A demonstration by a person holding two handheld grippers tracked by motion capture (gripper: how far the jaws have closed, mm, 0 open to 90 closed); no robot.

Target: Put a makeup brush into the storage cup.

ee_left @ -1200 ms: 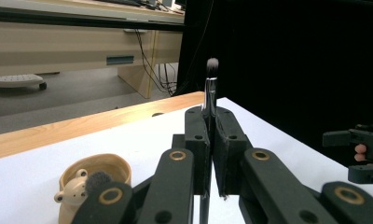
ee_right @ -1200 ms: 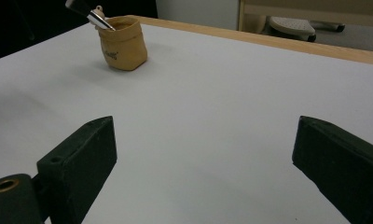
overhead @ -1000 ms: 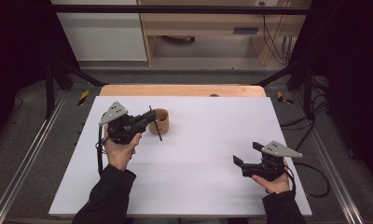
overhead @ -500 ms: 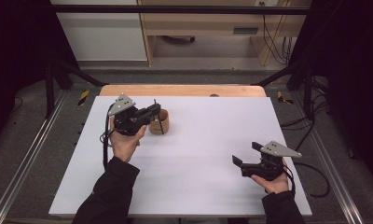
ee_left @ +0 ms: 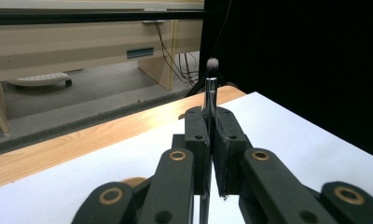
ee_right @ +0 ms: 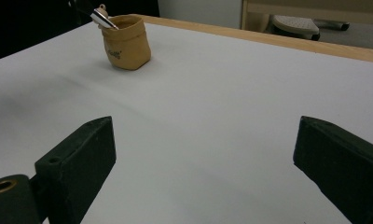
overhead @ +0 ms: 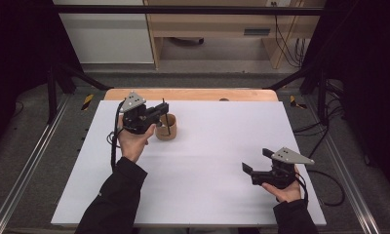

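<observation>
Table (overhead: pixel 203 195) first: the white sheet over it carries a single item, the small tan pouch (overhead: pixel 165 130), standing upright near the far left edge and well apart from your right hand. In the right gripper view you can see the same pouch (ee_right: pixel 127 42) with its soft rim open.

Your left gripper (overhead: pixel 162 111) has travelled from the left side of the pouch to a spot right at its rim over the last second, and it now hovers there with the jaws clamped tight on a slim makeup brush (ee_left: pixel 210 91). In the left gripper view the brush stands upright between the pads, bristle tip up; from above, its lower end (overhead: pixel 167 127) seems to dip into the pouch mouth. That shift suggests the brush is lined up for dropping in, so the step in hand looks close to done: you would lower a little and let go.

Your right gripper (overhead: pixel 257 161) has kept its place near the front right of the sheet, jaws spread wide with nothing between them.
</observation>
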